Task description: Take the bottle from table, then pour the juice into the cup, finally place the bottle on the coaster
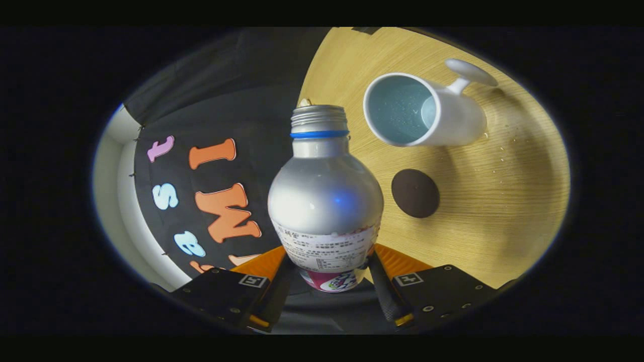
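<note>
Our gripper (327, 289) has both fingers clamped on the base of the silver, uncapped metal bottle (325, 201). Beyond it sit the white ceramic cup (443, 118) and round dark coaster (415, 193) on the wooden table (503, 211). We fear the smooth bottle slipping, or pouring wide of the cup.

Uncapped silver bottle (325, 201) between the fingers; white cup (420, 111), dark coaster (415, 193) beyond.

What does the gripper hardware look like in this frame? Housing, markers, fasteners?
The gripper has two blocky, flat-topped finger carriers, each with a small square black-and-white fiducial marker near its inner corner and several round screws. Orange wedge-shaped parts sit behind them, and slim ribbed fingers run inward.
</note>
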